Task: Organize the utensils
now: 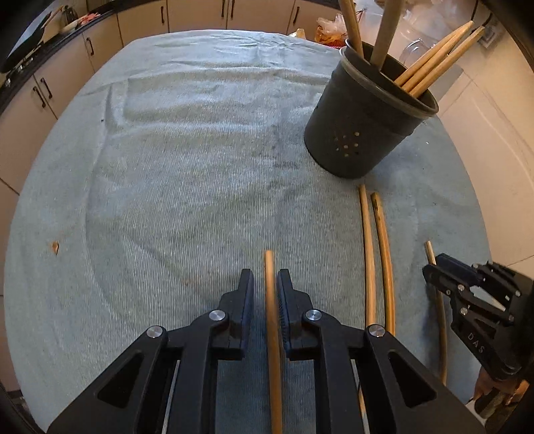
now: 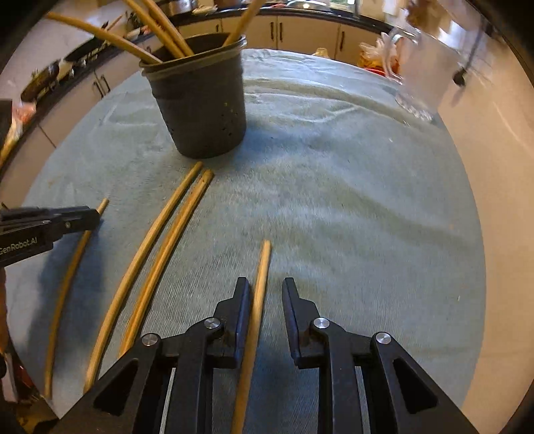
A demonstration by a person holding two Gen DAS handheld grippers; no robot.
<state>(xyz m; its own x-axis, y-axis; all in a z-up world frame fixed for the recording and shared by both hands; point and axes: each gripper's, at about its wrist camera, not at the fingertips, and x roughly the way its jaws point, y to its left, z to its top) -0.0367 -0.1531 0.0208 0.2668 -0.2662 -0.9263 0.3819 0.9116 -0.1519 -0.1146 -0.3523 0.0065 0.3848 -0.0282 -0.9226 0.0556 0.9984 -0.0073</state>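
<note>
A dark grey perforated utensil holder (image 1: 363, 123) (image 2: 200, 100) stands on the blue-grey cloth and holds several wooden sticks (image 1: 437, 56). My left gripper (image 1: 265, 283) is open, its jaws straddling a wooden stick (image 1: 271, 320) that lies on the cloth; a small gap shows on each side. My right gripper (image 2: 266, 293) is open around another wooden stick (image 2: 257, 300), which lies against its left finger. Two more sticks (image 1: 377, 253) (image 2: 160, 247) lie side by side between the grippers. Each gripper shows in the other's view, the right (image 1: 434, 270) and the left (image 2: 83, 215).
The cloth (image 1: 187, 173) covers a round table. A clear glass jug (image 2: 420, 66) and snack bags (image 1: 328, 28) stand at the far edge. Kitchen cabinets (image 1: 63, 63) run behind the table. A small brown crumb (image 1: 54, 247) lies on the cloth at left.
</note>
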